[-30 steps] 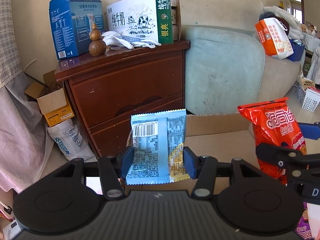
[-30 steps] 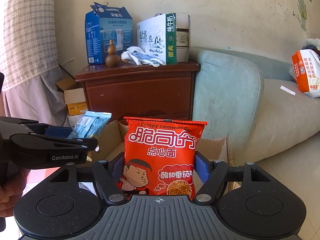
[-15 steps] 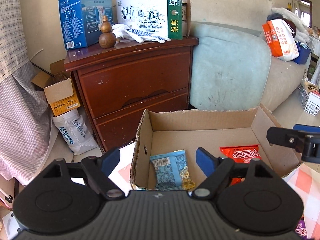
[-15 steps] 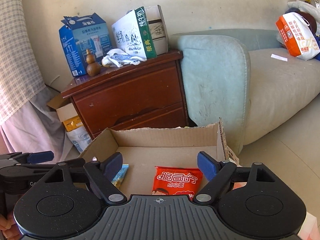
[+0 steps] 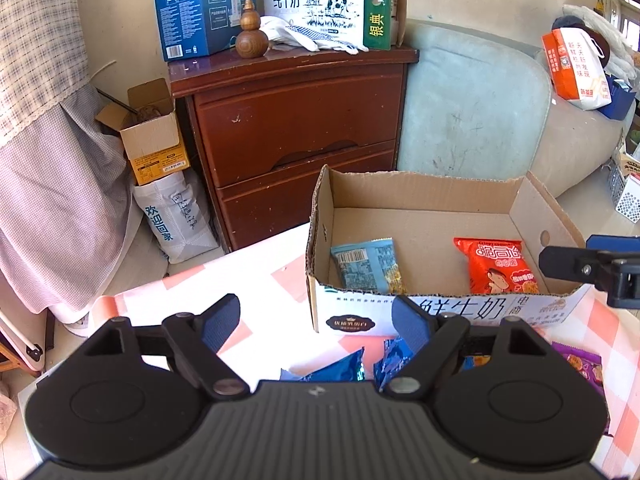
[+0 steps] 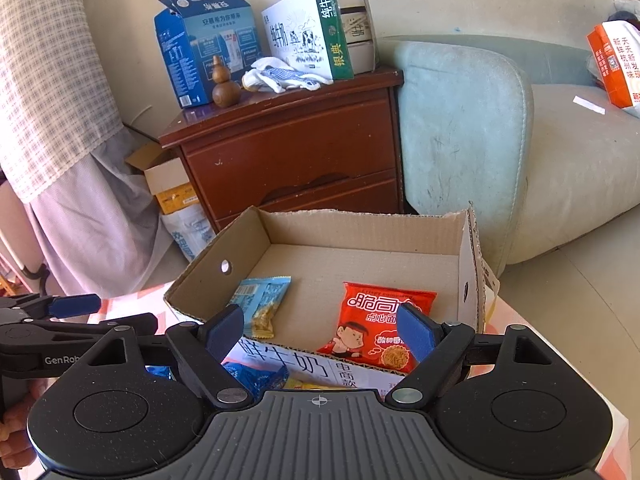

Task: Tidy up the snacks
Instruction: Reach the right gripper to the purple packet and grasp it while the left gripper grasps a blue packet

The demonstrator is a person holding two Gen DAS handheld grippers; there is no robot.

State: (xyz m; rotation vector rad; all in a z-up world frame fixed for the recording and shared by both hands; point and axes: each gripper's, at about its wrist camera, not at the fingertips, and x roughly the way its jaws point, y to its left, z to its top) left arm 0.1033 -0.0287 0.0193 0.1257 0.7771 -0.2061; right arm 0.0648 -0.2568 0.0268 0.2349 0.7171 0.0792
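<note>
Left gripper [image 5: 316,316]: jaws spread wide, nothing between the pads, hovering over the checked tablecloth [image 5: 256,280] on the near side of the cardboard box [image 5: 404,312]. Right gripper [image 6: 320,334]: likewise wide and empty, held low at the box's near wall; the red packet seen past its pads lies on the box floor, not gripped.

Box contents: light-blue snack packet [image 5: 366,266] flat on the floor toward the left wall; red noodle-snack packet [image 5: 500,266] flat toward the right. The two lie well apart, with much of the floor bare.

Outside the box, on the cloth just below the near wall: dark-blue packets [image 5: 340,368], partly hidden by the left gripper body; a purple packet [image 5: 580,364] at the right; a yellow wrapper edge [image 6: 304,384] in the right wrist view, type unclear.

Progress, judged: two snacks in, at least three left. Both tools are free for the next pick. Full count is hidden under the gripper bodies.
</note>
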